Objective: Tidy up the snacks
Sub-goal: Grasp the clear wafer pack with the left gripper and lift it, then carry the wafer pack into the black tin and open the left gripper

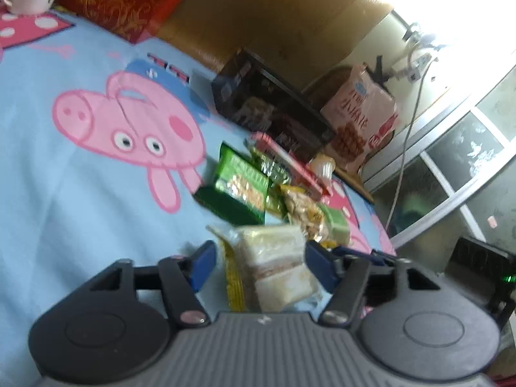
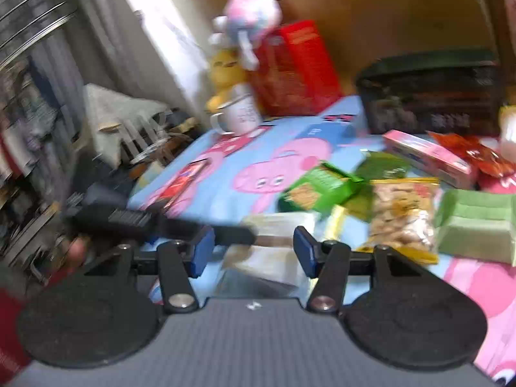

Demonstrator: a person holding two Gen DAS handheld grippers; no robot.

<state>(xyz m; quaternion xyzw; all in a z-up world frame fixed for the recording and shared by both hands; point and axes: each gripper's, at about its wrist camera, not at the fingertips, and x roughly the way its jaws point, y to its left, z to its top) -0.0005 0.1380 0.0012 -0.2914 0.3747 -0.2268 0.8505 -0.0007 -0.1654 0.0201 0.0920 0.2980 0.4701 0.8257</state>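
Observation:
Snacks lie on a blue Peppa Pig cloth (image 1: 64, 174). A wrapped sandwich (image 1: 277, 267) lies between the fingers of my open left gripper (image 1: 261, 264); I cannot tell if the pads touch it. Beyond it are a green cracker pack (image 1: 238, 187), a yellow-edged bag of biscuits (image 1: 303, 209), a pale green packet (image 1: 337, 224) and a pink box (image 1: 283, 158). My right gripper (image 2: 253, 253) is open over the same sandwich (image 2: 277, 245), with the other gripper (image 2: 135, 222) reaching in from the left. The cracker pack (image 2: 319, 187), biscuit bag (image 2: 400, 216), green packet (image 2: 477, 225) and pink box (image 2: 425, 154) lie ahead and to the right.
A dark box (image 1: 274, 106) and a pink snack bag (image 1: 361, 119) stand at the far edge by the wooden wall. A red box (image 2: 296, 67), a white mug (image 2: 238, 116) and plush toys (image 2: 248, 19) stand at the back left. Red packets (image 2: 477, 158) lie at right.

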